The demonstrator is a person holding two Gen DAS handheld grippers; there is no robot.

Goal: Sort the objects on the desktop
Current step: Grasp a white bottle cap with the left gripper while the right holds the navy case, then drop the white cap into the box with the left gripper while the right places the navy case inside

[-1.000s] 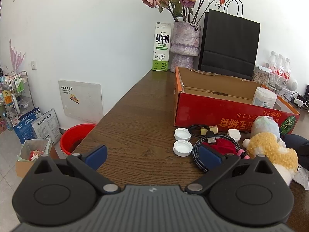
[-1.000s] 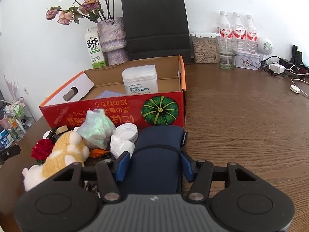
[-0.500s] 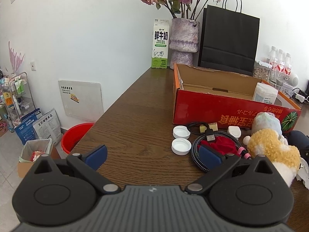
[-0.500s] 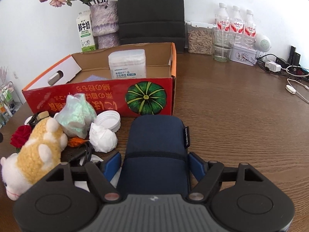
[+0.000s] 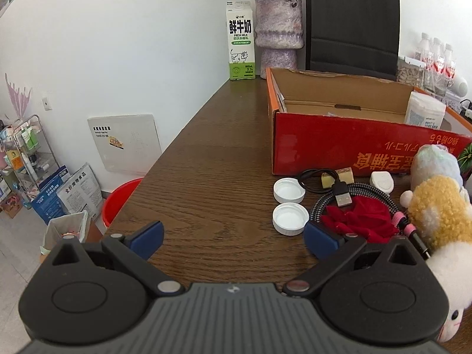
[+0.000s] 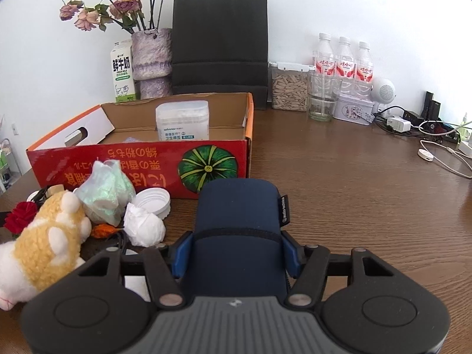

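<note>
Gripping a dark blue pouch [image 6: 237,230] in my right tongs [image 6: 236,253], both pads pressed to its sides, I hold it just in front of the red cardboard box [image 6: 141,159] where sorted things go. My left tongs [image 5: 233,236] hang spread and empty over the table [image 5: 206,162], near two white lids [image 5: 289,203] and a coiled cable [image 5: 348,194]. Soft fabric may slip from the pads (the grip sits near one end), or the pouch could catch the box wall.
</note>
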